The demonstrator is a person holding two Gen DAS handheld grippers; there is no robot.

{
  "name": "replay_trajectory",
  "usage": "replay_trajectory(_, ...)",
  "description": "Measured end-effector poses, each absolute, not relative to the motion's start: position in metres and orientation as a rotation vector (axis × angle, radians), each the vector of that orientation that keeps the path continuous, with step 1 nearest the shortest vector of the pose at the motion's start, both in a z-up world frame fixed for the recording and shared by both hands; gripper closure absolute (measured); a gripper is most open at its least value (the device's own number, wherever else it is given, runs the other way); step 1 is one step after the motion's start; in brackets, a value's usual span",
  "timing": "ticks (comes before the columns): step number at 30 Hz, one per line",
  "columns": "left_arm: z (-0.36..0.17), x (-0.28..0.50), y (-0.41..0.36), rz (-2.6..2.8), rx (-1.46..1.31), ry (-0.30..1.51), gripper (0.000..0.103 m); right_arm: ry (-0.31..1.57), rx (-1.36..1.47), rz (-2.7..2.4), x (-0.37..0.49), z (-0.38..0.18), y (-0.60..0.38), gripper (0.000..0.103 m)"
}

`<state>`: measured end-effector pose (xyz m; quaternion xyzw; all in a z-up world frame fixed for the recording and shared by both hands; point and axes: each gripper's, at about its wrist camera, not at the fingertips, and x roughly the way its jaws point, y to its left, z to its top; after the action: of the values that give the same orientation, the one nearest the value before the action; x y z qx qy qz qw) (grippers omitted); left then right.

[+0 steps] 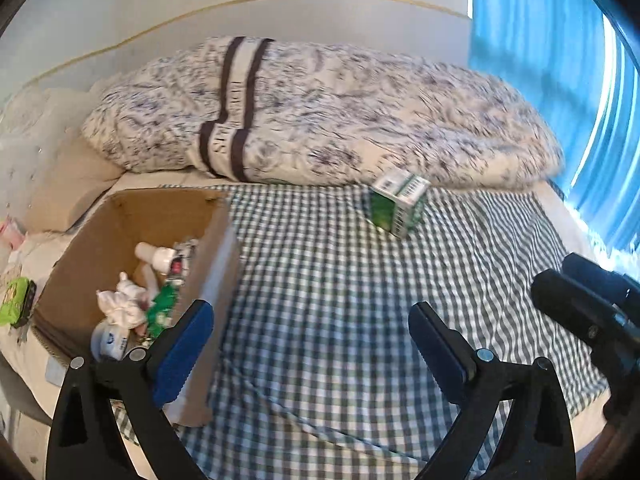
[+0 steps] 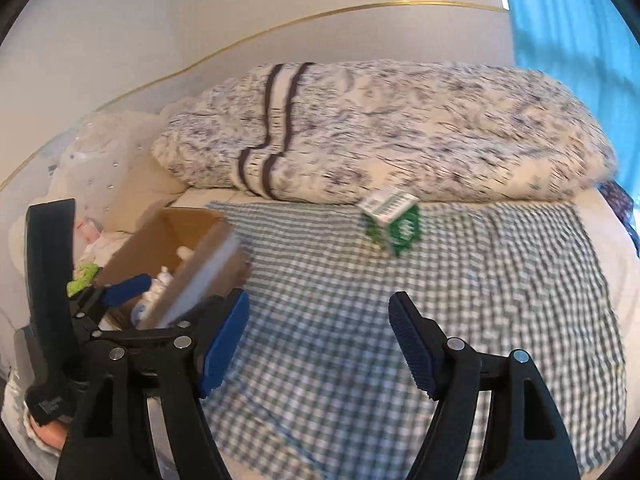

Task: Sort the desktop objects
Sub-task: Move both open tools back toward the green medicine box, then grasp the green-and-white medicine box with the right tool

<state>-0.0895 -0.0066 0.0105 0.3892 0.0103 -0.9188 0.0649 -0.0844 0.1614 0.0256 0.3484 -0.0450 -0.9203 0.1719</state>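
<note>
Both grippers hang over a bed spread with a checked cloth. The left gripper has its jaws spread wide with nothing between them; the right gripper is likewise wide open and empty. In the left wrist view the right gripper shows only as a black body at 3 o'clock.

A green-and-white carton sits tilted on the cloth at about 1 o'clock from the left gripper, just in front of a patterned duvet rolled along the far side of the bed. From the right wrist the carton lies near 12 o'clock, well apart from the fingers.

A cardboard box stands open at 10 o'clock in the left view, beside the left finger. Inside it lie a white bottle, crumpled tissue, green packets and a small white tub. A lime-green pack rests outside the box at 9 o'clock.
</note>
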Motion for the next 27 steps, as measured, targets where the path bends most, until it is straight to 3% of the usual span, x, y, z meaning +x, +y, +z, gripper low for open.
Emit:
replay_trajectory(14,-0.026,-0.141,0.004,-2.731,1.260,0.010,0.000,-0.080,1.032,-2.572,-0.148,-0.016,0.189,0.019)
replay_trajectory(27,-0.076,-0.238,-0.004,-2.687,1.362,0.010,0.000,0.289,1.127,-2.441,-0.273,-0.075,0.150,0.019)
